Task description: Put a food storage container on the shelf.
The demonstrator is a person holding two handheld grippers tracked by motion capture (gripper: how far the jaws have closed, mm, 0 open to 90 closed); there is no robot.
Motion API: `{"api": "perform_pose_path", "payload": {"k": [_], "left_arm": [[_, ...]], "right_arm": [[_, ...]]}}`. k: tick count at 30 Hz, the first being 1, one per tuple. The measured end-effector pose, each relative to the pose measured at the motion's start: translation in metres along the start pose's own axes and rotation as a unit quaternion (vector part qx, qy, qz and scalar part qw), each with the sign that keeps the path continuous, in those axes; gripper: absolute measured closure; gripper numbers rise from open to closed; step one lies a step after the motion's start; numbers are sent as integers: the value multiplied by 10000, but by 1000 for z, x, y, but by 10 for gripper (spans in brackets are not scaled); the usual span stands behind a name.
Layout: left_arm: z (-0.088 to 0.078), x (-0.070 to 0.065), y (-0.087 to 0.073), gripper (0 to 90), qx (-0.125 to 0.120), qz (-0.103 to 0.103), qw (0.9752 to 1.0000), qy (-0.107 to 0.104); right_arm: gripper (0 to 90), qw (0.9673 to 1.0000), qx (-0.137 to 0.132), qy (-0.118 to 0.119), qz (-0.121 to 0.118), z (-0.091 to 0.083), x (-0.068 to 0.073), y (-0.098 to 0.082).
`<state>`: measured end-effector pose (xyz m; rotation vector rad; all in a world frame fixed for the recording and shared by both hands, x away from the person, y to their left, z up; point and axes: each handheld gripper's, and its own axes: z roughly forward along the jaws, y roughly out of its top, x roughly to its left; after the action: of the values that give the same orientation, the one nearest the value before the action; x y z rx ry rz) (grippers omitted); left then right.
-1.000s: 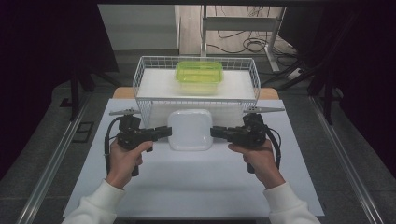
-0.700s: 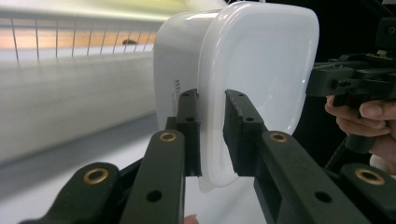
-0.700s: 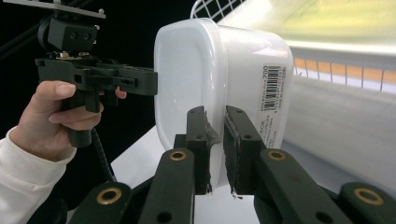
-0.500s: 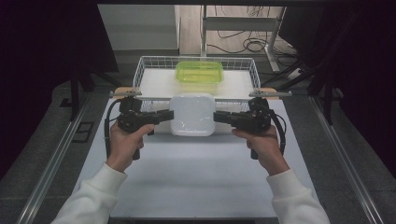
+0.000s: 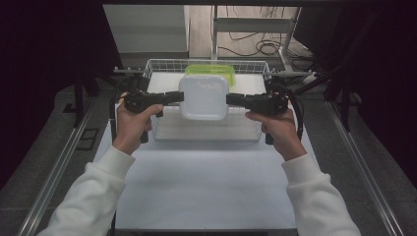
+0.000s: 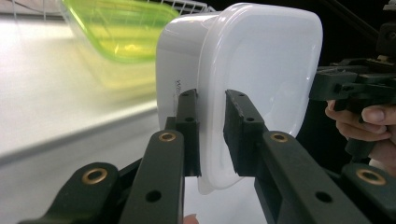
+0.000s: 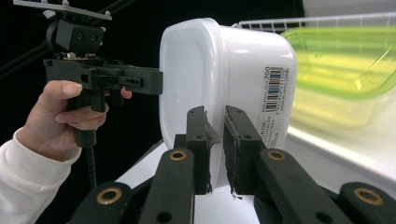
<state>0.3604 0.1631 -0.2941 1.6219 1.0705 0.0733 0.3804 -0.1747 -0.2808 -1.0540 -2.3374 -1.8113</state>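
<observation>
Lifted from the tabletop, the white square plastic container [image 5: 203, 96] now hangs over the wire basket's [image 5: 157, 130] near edge, left gripper [image 5: 178, 97] and right gripper [image 5: 231, 99] each clamped on its rim; level, matched hands should prevent tipping.

white plastic container [image 5: 204, 96], level, held aloft

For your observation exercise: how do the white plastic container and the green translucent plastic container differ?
The white plastic container is opaque; the green translucent plastic container lets light through. The white one hangs in the air, its rim clamped by the left gripper and right gripper; the green one rests in the wire basket. Both are rounded-corner boxes.
</observation>
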Motion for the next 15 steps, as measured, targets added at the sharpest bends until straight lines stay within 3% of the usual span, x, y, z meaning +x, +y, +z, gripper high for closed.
{"api": "perform_pose_path", "payload": {"k": [9, 15], "left_arm": [[15, 2, 27, 762, 93, 112, 9998, 106], [19, 6, 42, 763, 31, 92, 9999, 56]], "right_arm": [[801, 9999, -100, -28, 122, 1, -21, 17], [801, 9999, -113, -24, 93, 2, -27, 33]]}}
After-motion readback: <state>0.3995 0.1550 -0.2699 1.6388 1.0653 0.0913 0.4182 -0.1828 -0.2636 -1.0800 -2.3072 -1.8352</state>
